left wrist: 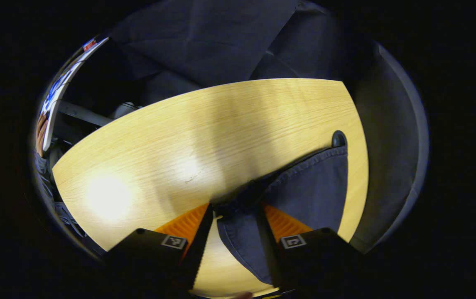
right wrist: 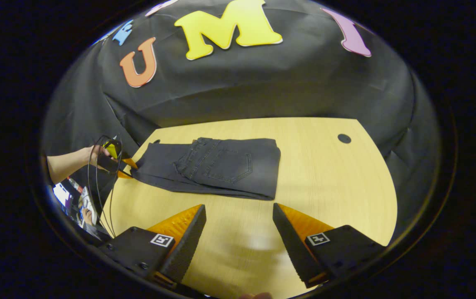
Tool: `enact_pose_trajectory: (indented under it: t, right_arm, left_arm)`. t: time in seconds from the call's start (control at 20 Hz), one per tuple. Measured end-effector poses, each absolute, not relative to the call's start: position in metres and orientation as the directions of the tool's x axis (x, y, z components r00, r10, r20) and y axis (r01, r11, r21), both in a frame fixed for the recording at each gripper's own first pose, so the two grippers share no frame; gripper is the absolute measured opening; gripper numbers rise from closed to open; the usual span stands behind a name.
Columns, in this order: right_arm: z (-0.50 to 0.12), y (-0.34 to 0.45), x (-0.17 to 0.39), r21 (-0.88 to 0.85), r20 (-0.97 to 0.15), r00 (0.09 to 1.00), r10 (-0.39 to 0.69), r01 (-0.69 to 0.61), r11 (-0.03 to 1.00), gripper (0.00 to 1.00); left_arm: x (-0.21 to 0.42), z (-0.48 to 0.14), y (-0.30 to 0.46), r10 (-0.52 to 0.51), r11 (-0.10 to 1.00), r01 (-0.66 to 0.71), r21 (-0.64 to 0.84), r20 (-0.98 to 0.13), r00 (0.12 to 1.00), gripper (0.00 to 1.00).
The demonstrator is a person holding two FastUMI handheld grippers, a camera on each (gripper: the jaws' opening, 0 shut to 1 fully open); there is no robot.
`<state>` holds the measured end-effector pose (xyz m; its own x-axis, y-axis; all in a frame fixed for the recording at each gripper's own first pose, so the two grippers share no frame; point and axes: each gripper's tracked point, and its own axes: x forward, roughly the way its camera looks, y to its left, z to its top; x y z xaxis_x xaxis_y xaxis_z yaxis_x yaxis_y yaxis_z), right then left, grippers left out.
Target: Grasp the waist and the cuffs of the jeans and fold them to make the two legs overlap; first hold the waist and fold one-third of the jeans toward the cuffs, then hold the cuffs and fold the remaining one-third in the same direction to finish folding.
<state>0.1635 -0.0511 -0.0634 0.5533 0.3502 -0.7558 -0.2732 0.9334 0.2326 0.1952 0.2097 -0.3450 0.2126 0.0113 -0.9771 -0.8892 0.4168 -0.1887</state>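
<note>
Dark jeans (right wrist: 217,168) with the waist folded over are seen mid-frame on a wooden table (right wrist: 325,174); the left gripper (left wrist: 234,207) is clamped on their cuff, the right gripper (right wrist: 238,216) spread apart.

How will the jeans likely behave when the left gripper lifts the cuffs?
The jeans look floppy: the waist third already lies folded flat, so lifted cuffs would probably drape. Stacked denim layers suggest some weight. The smooth wooden table may let the bundle slide if dragged by the left gripper.
</note>
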Motion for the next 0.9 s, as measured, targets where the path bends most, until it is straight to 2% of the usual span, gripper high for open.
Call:
enact_pose_trajectory:
  t: [0.05, 0.1, 0.15, 0.2, 0.25, 0.35, 0.4, 0.55, 0.6, 0.85, 0.9]
  right_arm:
    - [-0.065, -0.052, 0.164, 0.236, -0.758, 0.553, 0.346, -0.261, 0.936, 1.00]
    - [-0.066, -0.053, 0.163, 0.238, -0.756, 0.557, 0.344, -0.256, 0.937, 0.96]
    - [-0.066, -0.054, 0.165, 0.232, -0.754, 0.563, 0.339, -0.255, 0.939, 1.00]
    - [-0.065, -0.054, 0.164, 0.224, -0.753, 0.568, 0.333, -0.255, 0.941, 1.00]
    - [-0.064, -0.054, 0.165, 0.216, -0.752, 0.572, 0.327, -0.254, 0.943, 1.00]
    - [-0.060, -0.052, 0.167, 0.204, -0.748, 0.583, 0.318, -0.255, 0.945, 0.96]
    - [-0.057, -0.051, 0.168, 0.193, -0.746, 0.589, 0.311, -0.256, 0.947, 1.00]
    - [-0.048, -0.048, 0.168, 0.171, -0.734, 0.607, 0.304, -0.268, 0.948, 1.00]
    - [-0.041, -0.048, 0.166, 0.162, -0.725, 0.617, 0.305, -0.278, 0.947, 0.96]
    - [-0.006, -0.049, 0.139, 0.122, -0.673, 0.670, 0.313, -0.316, 0.941, 0.96]
    - [-0.002, -0.050, 0.134, 0.118, -0.667, 0.677, 0.312, -0.317, 0.941, 1.00]
  left_arm:
    - [0.198, -0.345, 0.208, 0.013, 0.405, -0.889, -0.216, -0.970, 0.242, 0.65]
    - [0.203, -0.344, 0.206, 0.017, 0.382, -0.891, -0.245, -0.962, 0.271, 0.51]
    - [0.208, -0.342, 0.205, 0.019, 0.357, -0.892, -0.278, -0.952, 0.305, 0.37]
    - [0.217, -0.340, 0.203, 0.010, 0.344, -0.878, -0.333, -0.934, 0.358, 0.40]
    - [0.222, -0.336, 0.204, 0.021, 0.359, -0.858, -0.366, -0.916, 0.400, 0.25]
    - [0.232, -0.324, 0.203, 0.027, 0.397, -0.810, -0.432, -0.876, 0.481, 0.21]
    - [0.238, -0.314, 0.201, 0.026, 0.416, -0.782, -0.464, -0.853, 0.521, 0.20]
    - [0.261, -0.266, 0.189, 0.021, 0.510, -0.665, -0.545, -0.765, 0.643, 0.13]
    - [0.270, -0.246, 0.183, 0.022, 0.558, -0.618, -0.553, -0.735, 0.677, 0.13]
    - [0.317, -0.121, 0.125, -0.013, 0.796, -0.322, -0.512, -0.547, 0.837, 0.12]
    - [0.325, -0.097, 0.106, -0.034, 0.834, -0.257, -0.489, -0.511, 0.859, 0.12]
